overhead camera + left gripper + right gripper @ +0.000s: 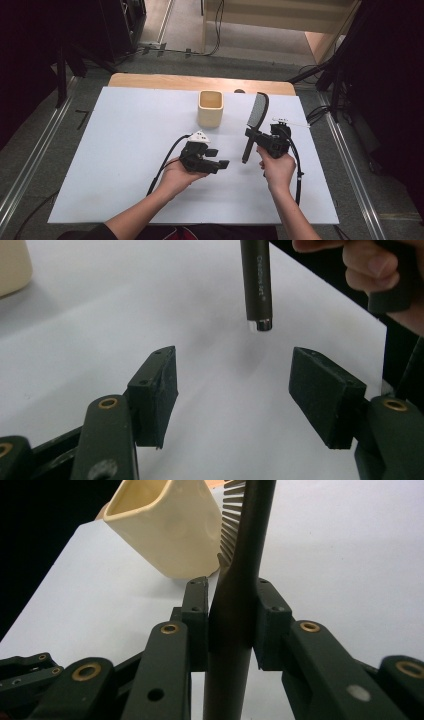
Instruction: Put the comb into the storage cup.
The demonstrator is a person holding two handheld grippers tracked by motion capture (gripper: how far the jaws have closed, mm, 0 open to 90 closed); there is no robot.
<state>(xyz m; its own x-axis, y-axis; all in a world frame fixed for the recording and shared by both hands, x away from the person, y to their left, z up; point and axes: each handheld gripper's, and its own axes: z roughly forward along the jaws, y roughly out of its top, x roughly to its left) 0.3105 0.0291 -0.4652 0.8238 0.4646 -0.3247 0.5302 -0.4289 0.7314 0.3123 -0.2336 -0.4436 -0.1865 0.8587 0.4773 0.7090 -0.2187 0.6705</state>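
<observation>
A black hairbrush [255,120] is held upright above the white board, bristle head up and handle end down. My right gripper [259,141] is shut on the brush's handle [235,615], both pads pressed against it. A cream square cup [210,107] stands at the back middle of the board, and it sits behind the brush [165,525] in the right gripper view. My left gripper [220,160] is open and low over the board, to the left of the brush. The handle's tip [257,287] hangs beyond its spread pads [322,395].
The white board [125,150] covers a wooden table whose far edge shows behind the cup. A thin white stick [292,122] lies near the board's right edge. Cables trail from both grippers toward the person. Dark stands and floor rails surround the table.
</observation>
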